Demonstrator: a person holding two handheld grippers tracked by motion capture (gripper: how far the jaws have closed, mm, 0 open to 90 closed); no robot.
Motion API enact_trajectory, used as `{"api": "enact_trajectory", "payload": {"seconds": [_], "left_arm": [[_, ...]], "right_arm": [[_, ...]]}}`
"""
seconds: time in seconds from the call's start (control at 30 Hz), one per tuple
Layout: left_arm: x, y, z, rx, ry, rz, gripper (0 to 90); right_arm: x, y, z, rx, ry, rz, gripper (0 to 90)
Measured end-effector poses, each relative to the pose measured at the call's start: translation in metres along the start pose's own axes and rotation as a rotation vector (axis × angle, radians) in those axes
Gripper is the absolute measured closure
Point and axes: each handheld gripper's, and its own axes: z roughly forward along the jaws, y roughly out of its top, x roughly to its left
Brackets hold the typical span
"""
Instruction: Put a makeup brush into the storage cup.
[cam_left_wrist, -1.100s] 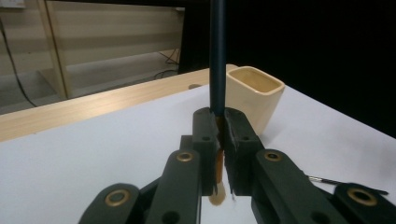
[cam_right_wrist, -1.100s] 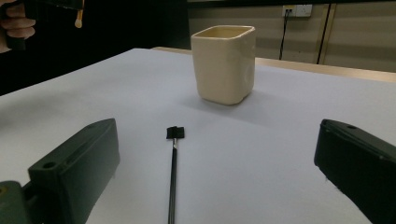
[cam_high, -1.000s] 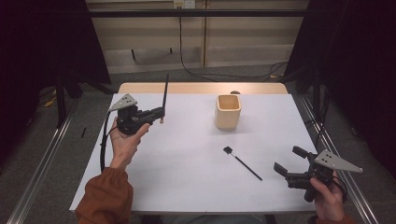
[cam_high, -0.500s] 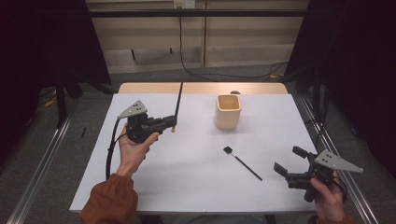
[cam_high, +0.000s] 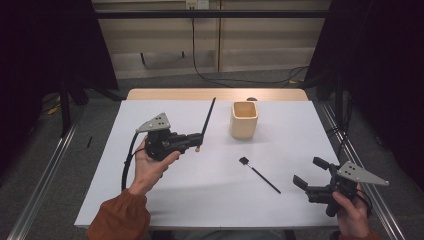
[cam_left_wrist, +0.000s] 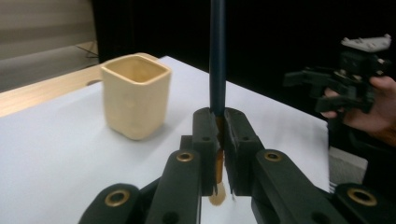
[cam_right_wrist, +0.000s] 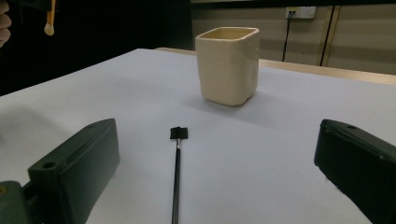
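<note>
- The left hand-held gripper (cam_high: 192, 144) was clenched on a long dark brush (cam_high: 207, 117), its jaws pinching the handle near the wooden, tan-tipped end, which poked out below the pads in the left gripper view.
- The brush stood nearly upright, leaning slightly toward the cream square cup (cam_high: 244, 119), with its long dark shaft rising above the jaws.
- Compared with the frames from a second before, this gripper had travelled across the bench (cam_high: 165, 200) from the left side toward the cup; it was now near the cup's left, yet not over it.
- The grip itself had not changed during that carry, so the brush looked secure.
- Judged from this, the work in hand was bringing the brush to the cup, with the drop-in yet to come.
- The right hand-held gripper (cam_high: 309, 173) sat well to the right of the cup, near the bench's front corner, jaws spread wide and holding nothing; it had kept its place.
- A second, thinner brush (cam_high: 259, 173) with a small flat black head lay on the bench in front of the cup, between the cup and the right gripper, untouched.
</note>
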Motion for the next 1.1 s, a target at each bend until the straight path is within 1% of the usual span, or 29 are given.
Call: {"api": "enact_trajectory", "payload": {"seconds": [0.07,0.13,0.2,0.27,0.33,0.37,0.43,0.57,0.6,0.7,0.8,0.83,0.87,0.97,1.03,1.1], "left_arm": [[-0.003,0.001,0.005,0.014,-0.011,0.010,84.1],[-0.006,0.001,0.009,0.027,-0.030,0.002,84.1],[-0.008,0.002,0.011,0.043,-0.027,0.010,84.1],[-0.010,0.002,0.012,0.048,-0.032,0.006,84.1],[-0.013,0.004,0.013,0.056,-0.014,0.030,84.1],[-0.015,0.006,0.013,0.062,-0.017,0.036,84.1],[-0.018,0.008,0.012,0.057,-0.029,0.037,84.1],[-0.021,0.010,0.015,0.090,-0.049,0.034,84.1],[-0.021,0.010,0.016,0.101,-0.046,0.038,84.1],[-0.022,0.008,0.020,0.148,-0.051,0.031,84.2],[-0.021,0.008,0.024,0.189,-0.065,0.023,84.2],[-0.021,0.008,0.025,0.204,-0.065,0.016,84.2],[-0.021,0.009,0.026,0.219,-0.055,0.017,84.2],[-0.020,0.009,0.026,0.244,-0.062,0.012,84.2],[-0.021,0.009,0.027,0.277,-0.063,0.015,84.2],[-0.021,0.008,0.029,0.313,-0.070,0.012,84.2]], "right_arm": [[0.000,0.000,0.000,0.002,0.000,0.000,0.0],[0.000,0.000,0.000,0.001,0.002,-0.001,0.0],[0.000,0.000,0.000,-0.002,0.005,-0.002,0.0],[0.000,0.000,0.000,-0.001,0.007,-0.002,0.0],[0.001,0.000,0.000,0.000,0.009,-0.002,0.0],[0.001,0.000,0.000,-0.001,0.008,-0.002,0.0],[0.001,0.000,0.000,-0.001,0.008,-0.003,0.0],[0.001,0.000,0.000,0.000,0.010,-0.001,0.0],[0.000,0.000,0.000,0.001,0.010,-0.002,0.0],[0.001,0.000,0.000,0.001,0.011,0.000,0.0],[0.001,0.000,0.001,0.002,0.012,0.006,0.0],[0.000,0.000,0.001,0.003,0.011,0.005,0.0],[0.001,0.000,0.001,0.002,0.012,0.005,0.0],[0.001,0.000,0.001,0.001,0.018,0.005,0.0],[0.001,0.000,0.001,0.003,0.018,-0.003,0.0],[0.001,0.000,0.002,0.003,0.018,0.003,0.0]]}}
